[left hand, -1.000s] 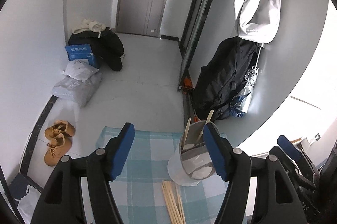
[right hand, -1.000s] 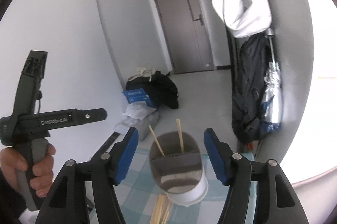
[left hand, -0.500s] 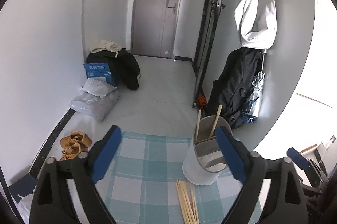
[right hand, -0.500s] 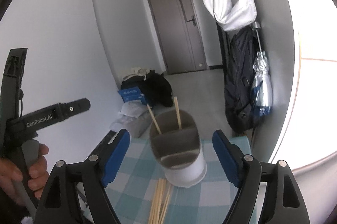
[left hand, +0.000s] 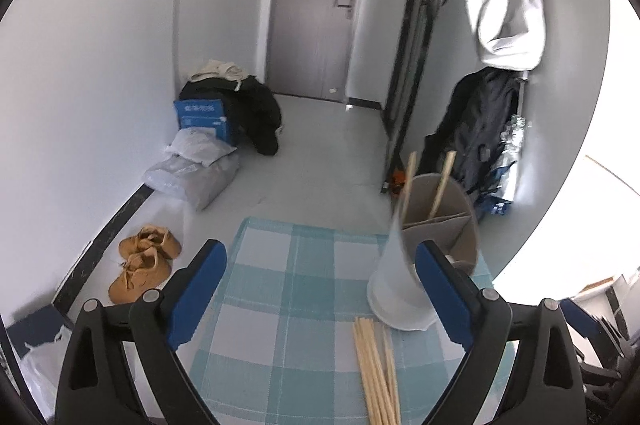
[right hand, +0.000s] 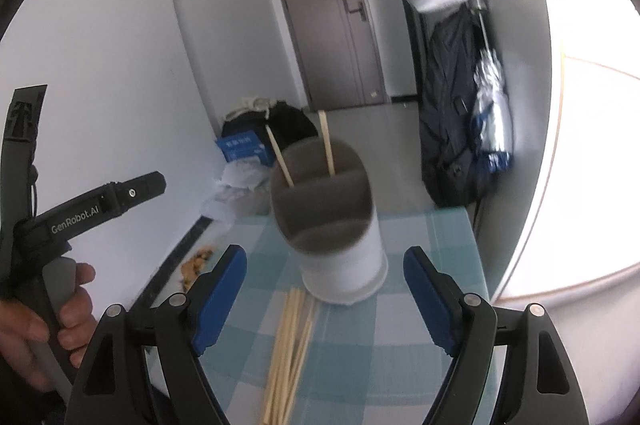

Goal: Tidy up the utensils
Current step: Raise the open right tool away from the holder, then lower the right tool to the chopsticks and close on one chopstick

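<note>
While I look along both sets of tongs, I see the left tongs (left hand: 320, 299) spread wide with nothing between the blue pads, over the blue-and-white checked cloth (left hand: 288, 289) that covers the surface. Within the past second these jaws were opening, though they have since settled at this width. My right tongs (right hand: 325, 299) are also well apart and empty, having widened in the same way, with no thing in the gap.

I find the white utensil holder (left hand: 396, 289) standing upright on the cloth near its far right corner; in the left view the right pad overlaps its lower side, though I cannot tell whether they touch. From the right view the holder (right hand: 344, 257) sits ahead of the tongs, between the two pads but beyond them. Its grey inside is split by dividers into compartments, and two chopsticks (right hand: 326, 143) lean in the far compartment.

Just in front of the holder, a loose bundle of chopsticks (left hand: 376, 373) lies flat on the cloth, running toward me; the right view shows the same bundle (right hand: 290, 349) between the tongs.

At the left of the right view, a hand (right hand: 44, 325) grips the handle of the left tool.
</note>
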Available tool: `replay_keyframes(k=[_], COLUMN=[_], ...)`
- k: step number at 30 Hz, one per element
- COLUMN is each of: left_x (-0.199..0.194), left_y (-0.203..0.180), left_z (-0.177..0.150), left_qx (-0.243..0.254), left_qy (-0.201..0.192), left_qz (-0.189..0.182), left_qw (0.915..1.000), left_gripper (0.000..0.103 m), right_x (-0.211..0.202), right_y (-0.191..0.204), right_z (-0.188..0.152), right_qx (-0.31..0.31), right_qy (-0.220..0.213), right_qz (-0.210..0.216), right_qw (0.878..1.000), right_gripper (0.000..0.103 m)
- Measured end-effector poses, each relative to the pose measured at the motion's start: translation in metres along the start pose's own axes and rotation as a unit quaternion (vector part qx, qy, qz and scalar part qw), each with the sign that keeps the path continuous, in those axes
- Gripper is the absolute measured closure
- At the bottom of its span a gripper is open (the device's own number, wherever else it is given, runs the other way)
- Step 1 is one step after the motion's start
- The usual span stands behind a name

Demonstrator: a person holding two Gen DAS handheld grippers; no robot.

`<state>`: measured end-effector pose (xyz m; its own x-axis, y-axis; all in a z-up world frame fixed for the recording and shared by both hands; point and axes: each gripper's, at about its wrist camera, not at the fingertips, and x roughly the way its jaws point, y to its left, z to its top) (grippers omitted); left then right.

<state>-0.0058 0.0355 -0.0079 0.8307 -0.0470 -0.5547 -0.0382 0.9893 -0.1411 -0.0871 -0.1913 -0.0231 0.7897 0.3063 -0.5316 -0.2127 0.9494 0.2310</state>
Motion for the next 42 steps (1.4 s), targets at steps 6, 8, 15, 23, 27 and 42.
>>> replay_keyframes(k=[6, 8, 15, 23, 27, 42], left_x=[0.025, 0.031, 0.057, 0.059, 0.064, 0.085], left_y=[0.012, 0.016, 0.025, 0.033, 0.045, 0.092], left_z=[-0.018, -0.025, -0.044, -0.036, -0.035, -0.04], left_qx=[-0.033, -0.039, -0.054, -0.047, -0.063, -0.151], left_qy=[0.038, 0.047, 0.103, 0.101, 0.111, 0.16], left_qz=[-0.001, -0.005, -0.009, 0.013, 0.03, 0.066], left_qw=[0.9987, 0.9981, 0.9932, 0.9937, 0.9913, 0.9733], left_gripper=[0.01, 0.01, 0.01, 0.01, 0.01, 0.01], right_x=[0.022, 0.032, 0.068, 0.108, 0.122, 0.132], right_y=[-0.005, -0.005, 0.001, 0.01, 0.018, 0.036], right_z=[-0.018, -0.024, -0.049, -0.068, -0.077, -0.084], right_qx=[0.003, 0.002, -0.023, -0.043, -0.046, -0.089], right_qy=[0.052, 0.076, 0.147, 0.206, 0.228, 0.247], right_qz=[-0.011, -0.014, -0.021, -0.037, -0.035, -0.073], right_qw=[0.999, 0.997, 0.989, 0.977, 0.972, 0.962], right_gripper=[0.022, 0.022, 0.022, 0.027, 0.036, 0.051])
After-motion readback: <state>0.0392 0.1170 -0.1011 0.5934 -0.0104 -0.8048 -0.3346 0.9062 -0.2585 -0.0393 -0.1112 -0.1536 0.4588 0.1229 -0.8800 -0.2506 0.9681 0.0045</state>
